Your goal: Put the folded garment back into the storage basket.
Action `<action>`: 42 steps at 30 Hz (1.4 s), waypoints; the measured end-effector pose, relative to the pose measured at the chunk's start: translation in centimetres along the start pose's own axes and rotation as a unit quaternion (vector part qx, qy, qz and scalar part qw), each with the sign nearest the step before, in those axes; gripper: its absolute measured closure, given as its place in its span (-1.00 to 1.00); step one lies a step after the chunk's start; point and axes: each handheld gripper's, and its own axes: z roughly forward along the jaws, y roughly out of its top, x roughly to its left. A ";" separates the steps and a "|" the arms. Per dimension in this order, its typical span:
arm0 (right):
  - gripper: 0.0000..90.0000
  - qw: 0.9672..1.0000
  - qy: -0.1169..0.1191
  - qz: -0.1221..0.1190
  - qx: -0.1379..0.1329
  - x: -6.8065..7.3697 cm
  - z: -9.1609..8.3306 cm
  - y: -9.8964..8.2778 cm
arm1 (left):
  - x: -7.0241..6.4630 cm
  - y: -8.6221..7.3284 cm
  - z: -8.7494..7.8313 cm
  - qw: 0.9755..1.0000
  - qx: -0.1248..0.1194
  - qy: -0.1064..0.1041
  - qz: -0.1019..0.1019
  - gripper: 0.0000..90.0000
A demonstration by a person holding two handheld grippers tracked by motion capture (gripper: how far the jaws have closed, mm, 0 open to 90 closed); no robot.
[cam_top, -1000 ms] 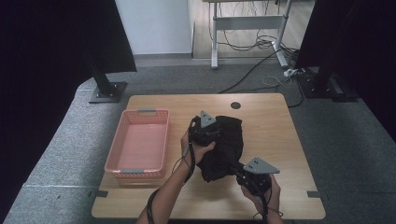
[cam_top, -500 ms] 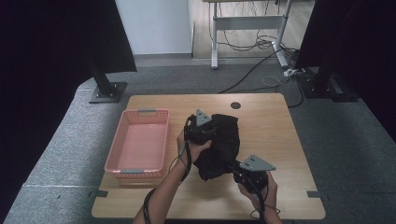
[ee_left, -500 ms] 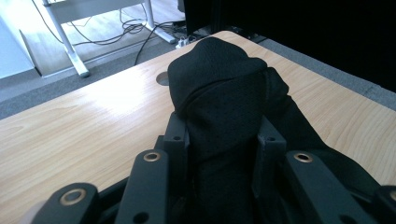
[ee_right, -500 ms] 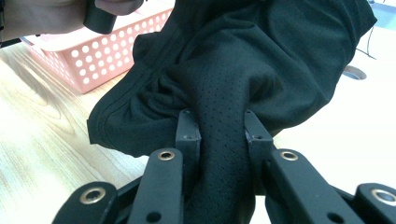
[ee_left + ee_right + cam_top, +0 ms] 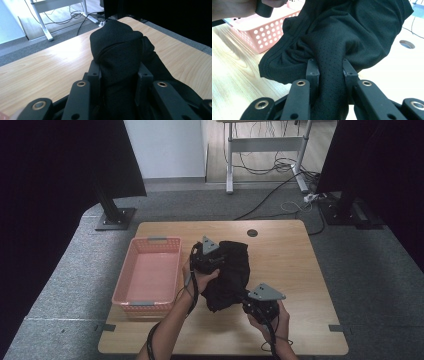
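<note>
Slippage is the risk: both the left gripper (image 5: 212, 261) and right gripper (image 5: 254, 306) clamp jaws on the black mesh fabric garment (image 5: 230, 272); uneven pulling could drag it toward the pink perforated plastic basket (image 5: 148, 270) at 9 o'clock on the wooden bench (image 5: 300, 270).

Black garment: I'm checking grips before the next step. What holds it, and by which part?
Both. The left hand-held gripper clamps a bunched fold of the black garment at its far end; the right hand-held gripper clamps a gathered fold at its near end.

Garment (image 5: 227, 272) right of basket (image 5: 148, 272)
</note>
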 end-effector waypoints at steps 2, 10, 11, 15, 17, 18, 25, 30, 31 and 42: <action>0.63 1.000 0.001 0.001 0.000 0.1 0.2 0.1 | 0.2 -0.1 -0.1 1.000 0.000 0.001 -0.001 0.42; 0.63 1.000 0.004 -0.002 0.001 0.4 0.8 0.4 | 1.0 -0.5 -0.5 1.000 -0.003 0.005 -0.005 0.42; 0.63 1.000 0.005 -0.003 0.001 0.4 0.9 0.4 | 1.1 -0.6 -0.6 1.000 -0.003 0.005 -0.006 0.42; 0.63 1.000 0.007 -0.005 0.002 0.7 1.2 0.6 | 1.5 -0.9 -0.8 1.000 -0.002 0.009 -0.009 0.42; 0.63 1.000 0.008 -0.007 0.003 0.8 1.4 0.7 | 1.8 -1.0 -1.0 1.000 -0.001 0.011 -0.010 0.42; 0.63 1.000 0.009 -0.008 0.003 0.9 1.6 0.9 | 1.9 -1.0 -1.1 1.000 -0.001 0.013 -0.011 0.42; 0.63 1.000 0.015 -0.008 0.003 1.4 2.4 1.3 | 2.8 -1.2 -1.8 1.000 -0.003 0.021 -0.014 0.42; 0.63 1.000 0.019 -0.012 0.003 1.9 3.0 1.6 | 3.4 -1.7 -2.0 0.999 -0.001 0.026 -0.019 0.42; 0.63 1.000 0.021 -0.013 0.004 2.1 3.2 1.7 | 3.5 -1.9 -2.0 0.999 0.000 0.027 -0.019 0.42; 0.63 0.999 0.028 -0.017 0.007 2.7 4.2 2.1 | 4.2 -2.4 -2.4 0.999 0.007 0.036 -0.021 0.42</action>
